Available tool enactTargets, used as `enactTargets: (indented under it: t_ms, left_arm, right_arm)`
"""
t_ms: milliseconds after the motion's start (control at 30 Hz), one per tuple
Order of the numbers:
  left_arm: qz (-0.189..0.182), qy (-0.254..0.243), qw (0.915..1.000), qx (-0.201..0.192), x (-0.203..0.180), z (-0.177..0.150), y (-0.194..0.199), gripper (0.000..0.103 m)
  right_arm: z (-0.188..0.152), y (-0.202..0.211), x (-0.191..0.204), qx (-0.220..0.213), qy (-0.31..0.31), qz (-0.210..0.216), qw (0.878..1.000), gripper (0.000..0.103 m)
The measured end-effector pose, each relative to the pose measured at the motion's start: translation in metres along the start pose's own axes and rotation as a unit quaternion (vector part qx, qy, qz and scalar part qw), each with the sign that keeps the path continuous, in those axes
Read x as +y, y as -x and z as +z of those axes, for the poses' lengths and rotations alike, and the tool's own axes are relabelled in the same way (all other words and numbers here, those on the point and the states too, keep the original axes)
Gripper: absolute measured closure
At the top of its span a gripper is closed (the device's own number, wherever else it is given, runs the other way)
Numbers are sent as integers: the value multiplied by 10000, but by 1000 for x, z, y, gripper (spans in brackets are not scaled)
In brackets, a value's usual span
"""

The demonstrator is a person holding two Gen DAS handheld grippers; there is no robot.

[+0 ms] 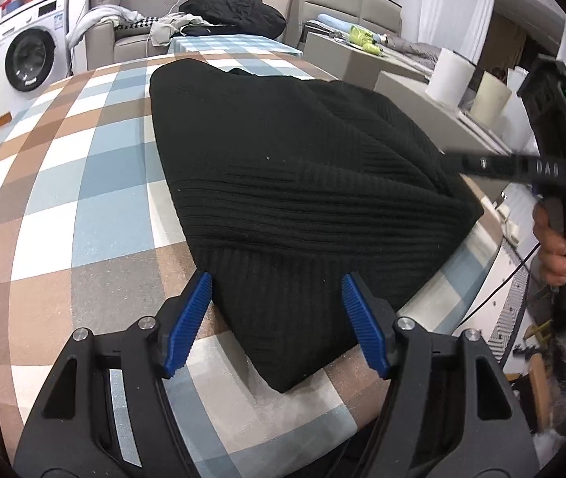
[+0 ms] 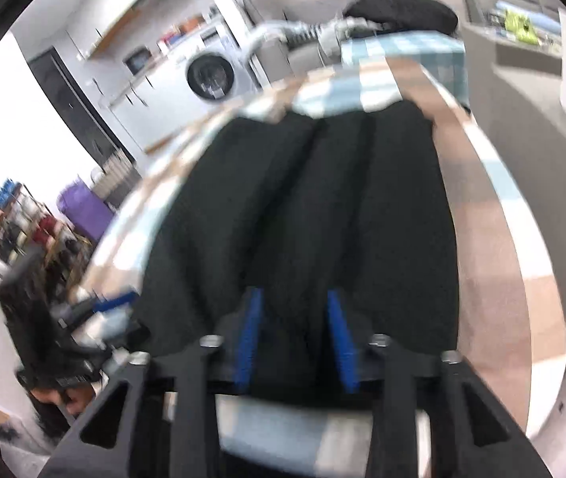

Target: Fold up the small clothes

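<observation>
each wrist view looks forward and steeply down along its own tongs, close over the checked bench (image 1: pixel 84 199). both share the black ribbed knit garment (image 1: pixel 303 183) ahead of the tongs and the washing machine (image 2: pixel 211 73) beyond; the right view is blurred.

Black ribbed knit garment (image 1: pixel 303 183), folded, lying flat on checked tablecloth (image 1: pixel 84 199), near corner pointing forward
</observation>
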State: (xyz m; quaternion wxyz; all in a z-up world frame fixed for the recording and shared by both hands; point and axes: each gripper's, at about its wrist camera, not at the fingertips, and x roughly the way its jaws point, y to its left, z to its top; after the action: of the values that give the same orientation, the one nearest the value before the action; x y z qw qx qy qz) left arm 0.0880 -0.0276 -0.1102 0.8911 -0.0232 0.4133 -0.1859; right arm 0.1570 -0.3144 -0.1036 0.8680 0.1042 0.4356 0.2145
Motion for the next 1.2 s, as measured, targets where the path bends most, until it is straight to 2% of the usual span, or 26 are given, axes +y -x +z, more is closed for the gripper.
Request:
enactTargets:
  t_ms: [100,167,200,300,333,367,400,433,467,500,600,633,700,733,767,833,867,1000,1133,1200]
  left_arm:
    - [-54,121,9999,-100,7,2,5,38]
    - [-61,191,9997,-172,11,4,8,38]
    - [-57,227,9995,-194,14,4,9,38]
    - [-57,327,9992,-204,22,4,10,38]
    - [-38,357,9992,-192,25,4,9,38]
    - [-23,376,9991,-189,27,4,9,38]
    - [3,407,9990,-189,30,4,9,38]
    - [13,450,9988,-196,32,4,9,38]
    - [-6,502,9985,-209,34,4,10,38]
    - [-21,528,9984,-223,35,4,10,38]
    - [3,499,9984,-275,36,7,10,38]
    - [19,478,9984,-287,36,7,10,38]
    - [56,458,9985,-294,34,9,8,38]
    - [83,442,9986,-260,34,9,6,38]
    - [112,439,9987,-230,33,8,5,38]
    - [163,446,9988,-154,34,6,1,38]
    - [160,444,9988,-142,34,5,1,38]
    - [168,450,9988,-135,35,4,-1,38]
    - [143,393,9990,-125,34,6,-3,38]
    - [109,399,9991,-107,33,6,-4,38]
  right_arm:
    - [33,-16,9,-44,77,55,9999,62]
    - [54,-33,12,27,87,109,9999,52]
    - [64,-45,14,91,91,82,9999,52]
    - [93,-96,7,580,-104,-100,9982,52]
    - [99,-114,4,740,-184,-135,9970,53]
    - [102,-126,0,925,-220,-157,9953,64]
    - [105,-133,0,945,-152,-209,9952,70]
    - [108,-133,2,882,-64,-196,9959,93]
    - [113,-128,9,781,71,35,9969,97]
    - [117,-112,16,410,223,141,9988,97]
    - [124,-75,26,-339,306,-168,9988,97]
    - [126,-68,27,-488,284,-403,9976,97]
    - [127,-74,26,-391,339,-569,9970,96]
    - [126,-81,23,-210,305,-548,9978,88]
    - [125,-92,20,65,264,-568,9980,76]
    - [118,-107,10,544,82,-561,9969,64]
    - [109,-110,5,727,-36,-298,9969,64]
    - [55,-86,-1,921,-75,353,9951,61]
    - [-4,-44,-3,692,-135,1052,9919,61]
    - [-26,-29,-6,540,-59,1231,9909,60]
